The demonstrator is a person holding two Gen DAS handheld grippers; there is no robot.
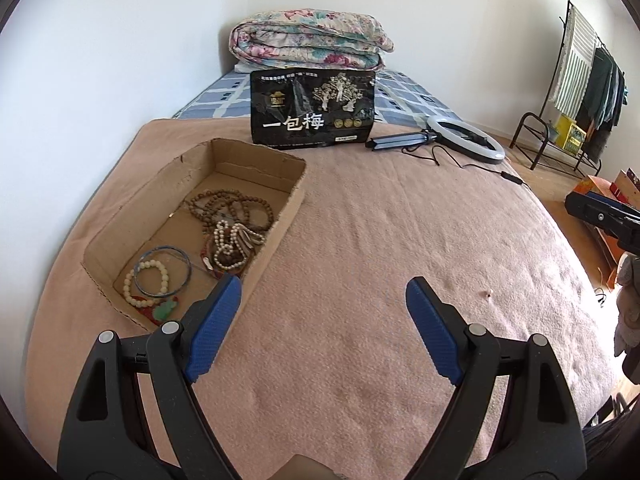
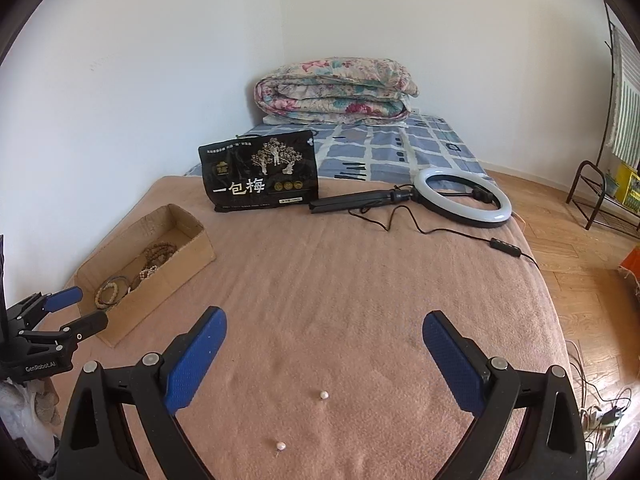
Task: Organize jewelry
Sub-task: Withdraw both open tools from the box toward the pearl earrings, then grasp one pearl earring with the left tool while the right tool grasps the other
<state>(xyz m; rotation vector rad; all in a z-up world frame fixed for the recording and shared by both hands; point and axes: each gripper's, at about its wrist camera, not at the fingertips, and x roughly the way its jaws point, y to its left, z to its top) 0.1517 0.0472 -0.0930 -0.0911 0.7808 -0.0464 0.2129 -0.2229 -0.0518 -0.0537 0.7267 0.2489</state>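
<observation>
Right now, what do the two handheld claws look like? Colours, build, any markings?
The two look alike. The left claw and the right claw each have black plastic linkage arms with triangular cutouts and silver round pivot pins, tipped with long blue pads that have a fine dotted grip texture. The right wrist view shows white "GenRobot.AI" lettering on the left claw's body. No cables or sleeves show.

One cardboard box point(image 1: 256, 256), two loose pearls point(image 2: 323, 395), one black pouch point(image 1: 313, 109), one ring light point(image 2: 462, 197).
</observation>
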